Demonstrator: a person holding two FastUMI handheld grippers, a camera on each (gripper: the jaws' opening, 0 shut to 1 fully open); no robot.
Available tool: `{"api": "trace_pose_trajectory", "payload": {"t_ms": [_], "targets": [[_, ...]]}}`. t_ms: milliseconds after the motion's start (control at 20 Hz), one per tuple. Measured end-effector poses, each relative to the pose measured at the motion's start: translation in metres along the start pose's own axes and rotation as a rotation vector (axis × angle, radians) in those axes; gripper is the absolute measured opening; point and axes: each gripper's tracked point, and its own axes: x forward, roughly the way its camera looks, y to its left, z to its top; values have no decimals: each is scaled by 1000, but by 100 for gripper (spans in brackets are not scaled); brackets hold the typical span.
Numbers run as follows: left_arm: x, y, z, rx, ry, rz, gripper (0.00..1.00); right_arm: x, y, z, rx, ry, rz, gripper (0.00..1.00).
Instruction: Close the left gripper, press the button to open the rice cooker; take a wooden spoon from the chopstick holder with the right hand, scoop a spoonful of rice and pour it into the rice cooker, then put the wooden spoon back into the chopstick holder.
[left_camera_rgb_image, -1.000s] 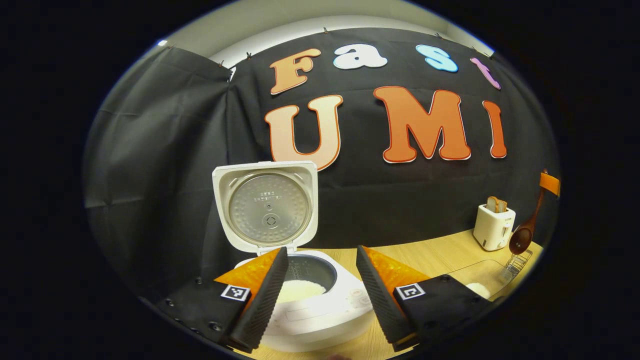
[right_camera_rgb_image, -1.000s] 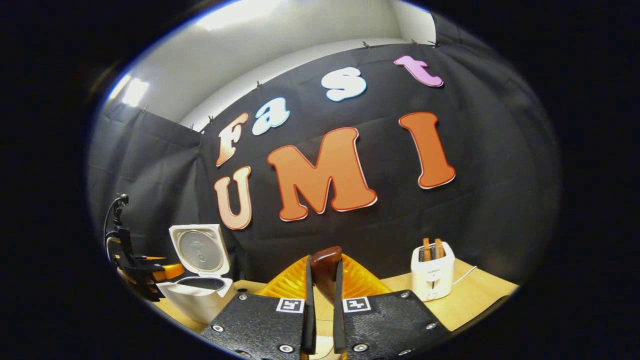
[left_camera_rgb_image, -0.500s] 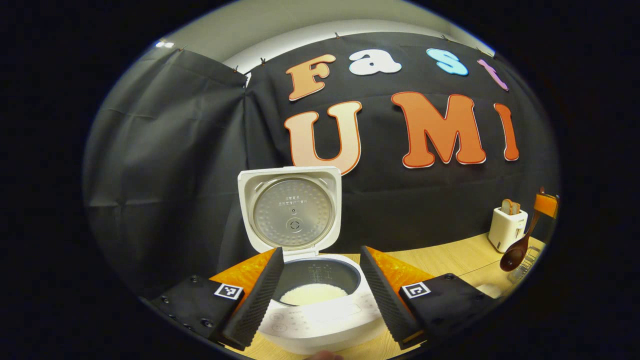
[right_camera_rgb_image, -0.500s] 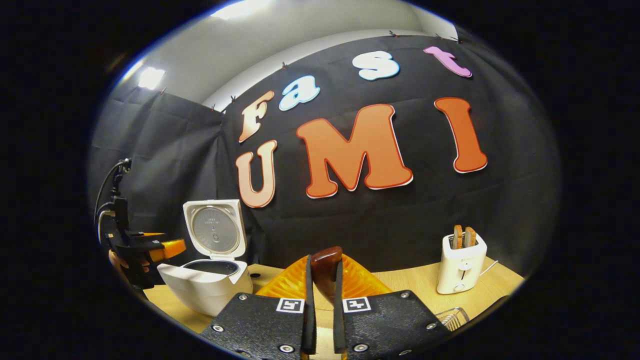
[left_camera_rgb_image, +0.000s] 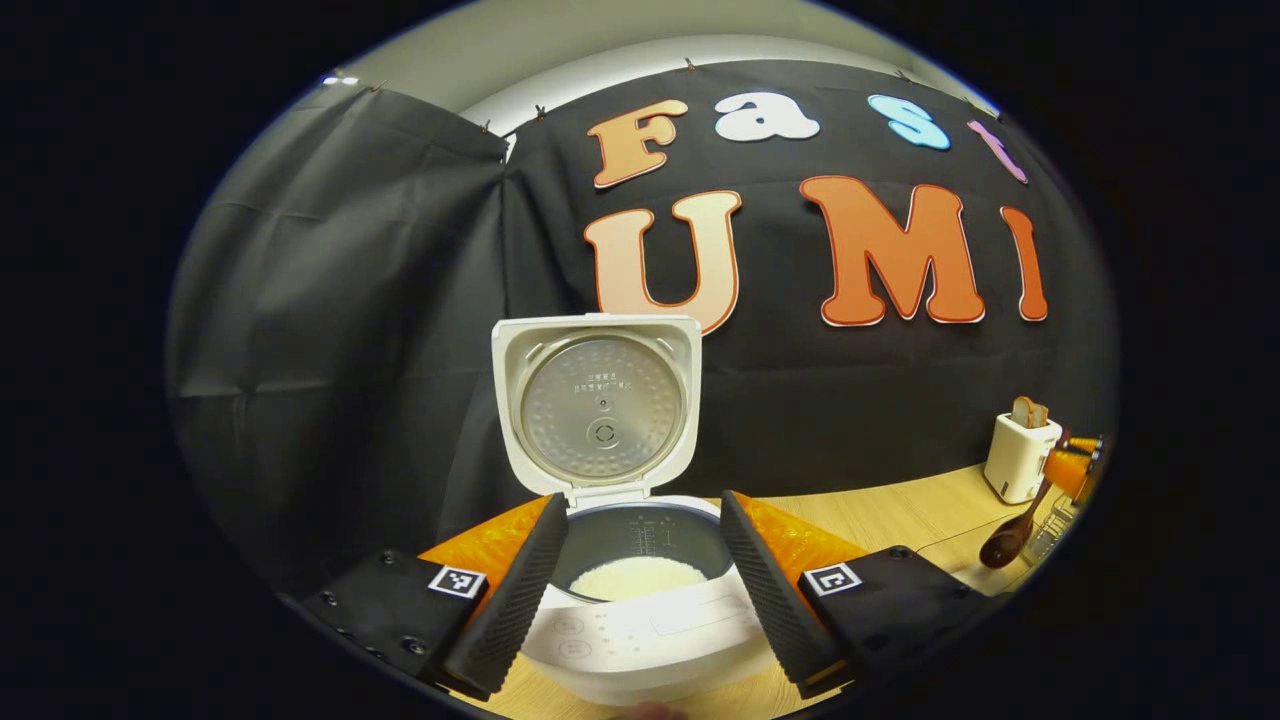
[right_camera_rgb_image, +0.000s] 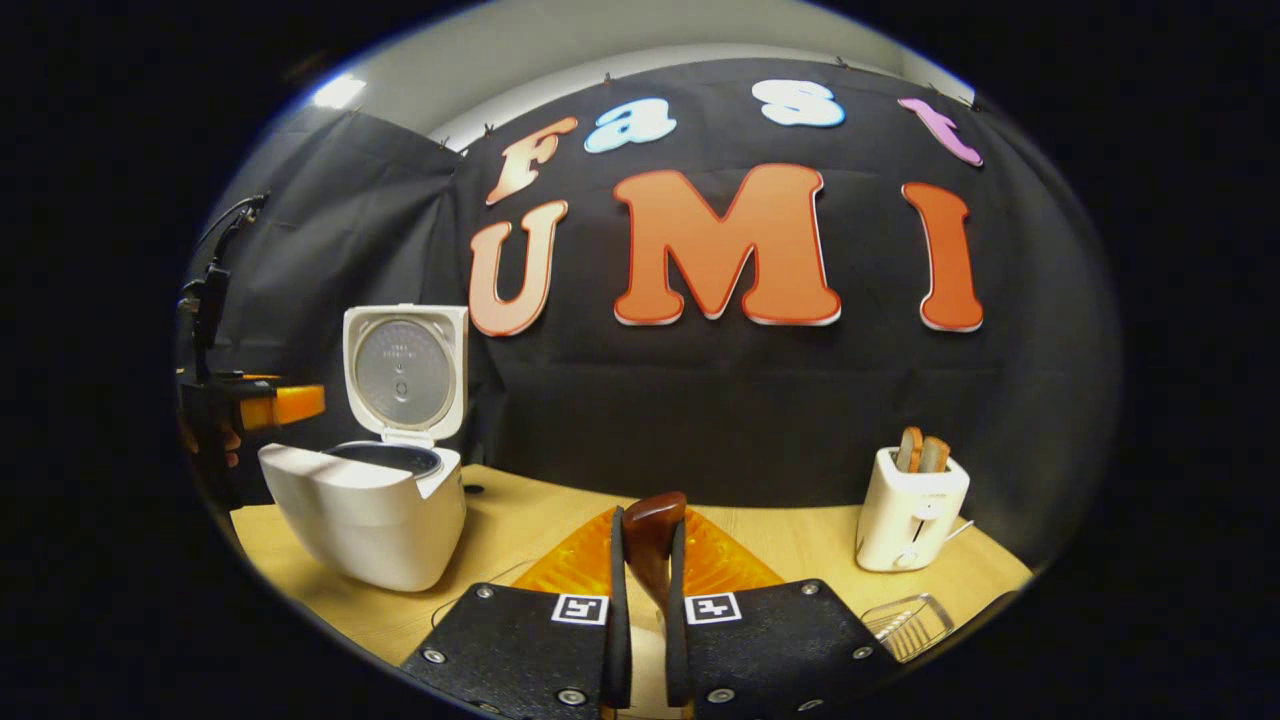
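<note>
Rice cooker seen on surface just ahead of left tongs, lid raised, rice inside; tongs held spread. Wooden spoon clamped upright between right tongs fingers.

A staged kitchen booth: black cloth wall behind a pale wooden surface carrying a white rice cooker, a toaster with bread and a wire holder

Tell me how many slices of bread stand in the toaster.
2: both slices of bread stand side by side in the top of the toaster, at the table's right side.
</note>
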Motion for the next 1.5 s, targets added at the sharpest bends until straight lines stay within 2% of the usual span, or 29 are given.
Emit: {"api": "trace_pose_trajectory", "payload": {"t_ms": [100, 150, 350, 400, 450, 600, 650, 750, 850, 1000, 1050, 1100, 1350, 1500], "targets": [[2, 6, -2, -2, -1, 14, 96, -1, -2, -1, 37, -6, -11, 14], [2, 7, -3, -4, -1, 19, 99, -3, -5, -3, 78, 6, -16, 14], [3, 6, -8, -18, 9, 7, 99, -6, -11, -12, 225, 37, -57, 14], [4, 5, -9, -22, 13, 4, 96, -8, -8, -16, 277, 55, -53, 14], [4, 4, -10, -25, 14, 3, 99, -10, -7, -17, 322, 64, -49, 14], [5, 3, -12, -30, 16, 0, 99, -12, -10, -20, 426, 77, -55, 14], [4, 3, -12, -32, 17, -3, 96, -11, -7, -22, 461, 86, -33, 14], [3, 1, -12, -35, 19, -10, 99, -13, 6, -21, 561, 106, 20, 14], [2, 0, -12, -39, 15, -13, 99, -11, 13, -23, 610, 117, 39, 14], [0, 5, -9, -35, 8, -4, 99, -8, 12, -24, 669, 137, 24, 14], [-1, 7, -9, -33, 4, 1, 96, -7, 10, -25, 711, 145, 22, 14], [-1, 8, -8, -31, 1, 2, 99, -5, 7, -28, 754, 159, 19, 14], [-3, 13, -5, -28, -14, 10, 99, 4, -8, -46, 1037, 220, 10, 14], [-3, 13, -5, -27, -17, 11, 96, 8, -8, -58, 1177, 261, 23, 14]]}}
